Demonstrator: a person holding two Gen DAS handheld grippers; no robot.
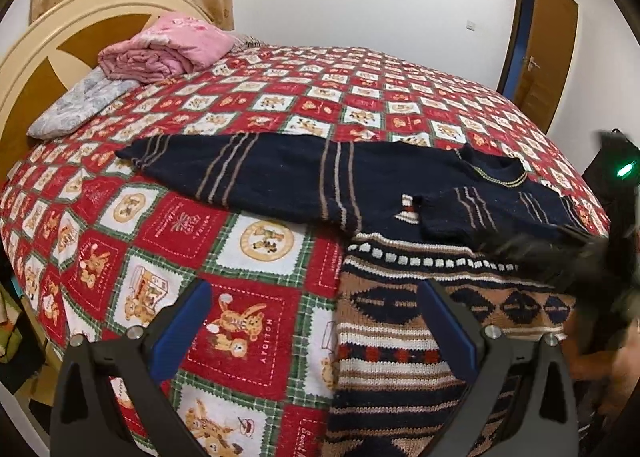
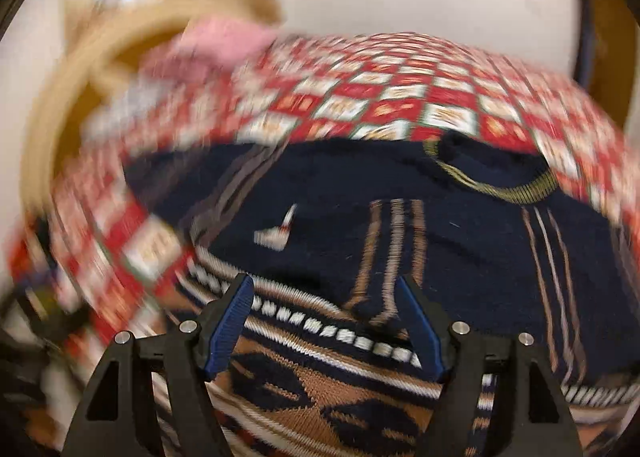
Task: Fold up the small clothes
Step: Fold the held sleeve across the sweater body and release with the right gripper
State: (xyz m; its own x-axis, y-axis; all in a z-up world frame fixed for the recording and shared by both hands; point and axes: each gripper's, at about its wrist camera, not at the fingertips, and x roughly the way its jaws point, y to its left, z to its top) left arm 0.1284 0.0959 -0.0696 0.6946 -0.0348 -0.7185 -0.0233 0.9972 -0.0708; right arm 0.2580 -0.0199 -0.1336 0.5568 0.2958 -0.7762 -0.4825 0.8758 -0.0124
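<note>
A small navy knit sweater [image 1: 304, 177] with thin tan stripes lies flat across the bed, collar to the right; one sleeve is folded over its body. It partly overlaps a brown, navy and white patterned sweater [image 1: 404, 337] at the near edge. My left gripper [image 1: 316, 309] is open and empty, hovering over the bedspread and the patterned sweater's left edge. In the right wrist view my right gripper [image 2: 326, 301] is open and empty, just above the navy sweater's [image 2: 440, 225] folded sleeve cuff and the patterned sweater [image 2: 320, 389]. The right gripper shows blurred in the left wrist view [image 1: 576, 249].
The bed has a red and white checked bear-print spread [image 1: 248, 241]. A folded pink blanket [image 1: 168, 45] and a grey pillow [image 1: 80, 105] lie by the wooden headboard [image 1: 52, 41]. A brown door [image 1: 548, 41] stands open at the far right.
</note>
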